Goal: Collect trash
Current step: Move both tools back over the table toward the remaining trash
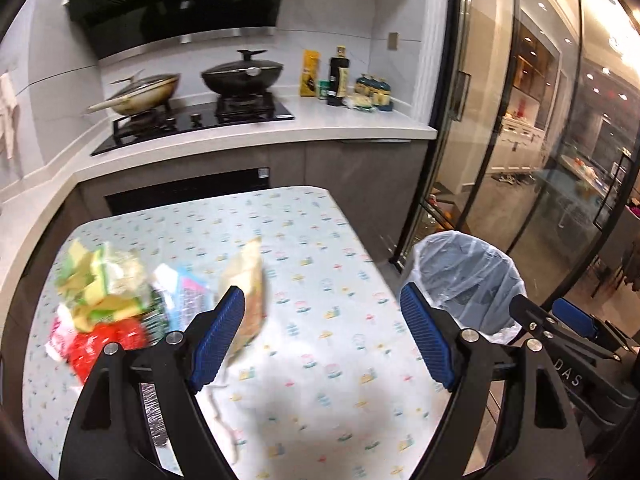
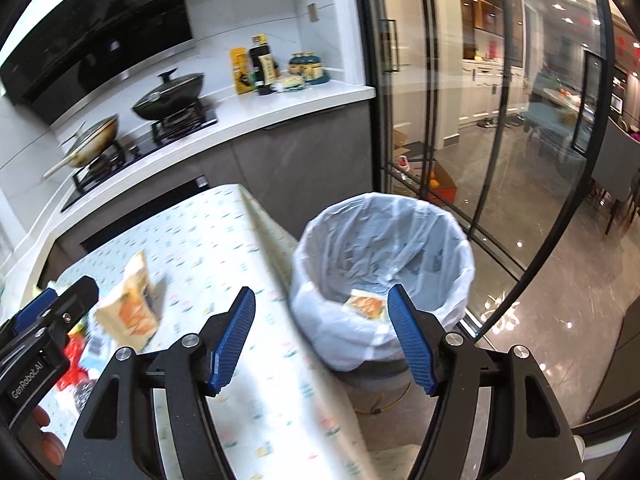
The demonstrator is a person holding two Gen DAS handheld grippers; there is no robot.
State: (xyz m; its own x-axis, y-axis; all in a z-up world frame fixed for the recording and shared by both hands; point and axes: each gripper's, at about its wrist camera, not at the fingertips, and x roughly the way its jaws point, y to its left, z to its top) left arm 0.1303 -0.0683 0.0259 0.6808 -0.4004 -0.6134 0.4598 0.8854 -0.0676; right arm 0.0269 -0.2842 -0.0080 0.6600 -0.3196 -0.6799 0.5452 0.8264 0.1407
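A heap of wrappers (image 1: pixel 104 296) lay at the table's (image 1: pixel 320 240) left end, a tan packet (image 1: pixel 250 296) beside it. The left tool (image 1: pixel 322 340) hung spread and empty over the cloth. Right of it, the right tool (image 2: pixel 322 342) gaped empty above the lined bin (image 2: pixel 384 248), where one wrapper (image 2: pixel 366 305) already lay, apparently dropped there.

left gripper (image 2: pixel 48 320) body, at 8 o'clock in the right wrist view: "GenRobot.AI", white on black
right gripper (image 1: pixel 568 320) body, at 4 o'clock in the left wrist view: "DAS", partial, rest cut off
bottle (image 1: pixel 338 76) and packet (image 1: pixel 310 73) labels on the counter: too small to read
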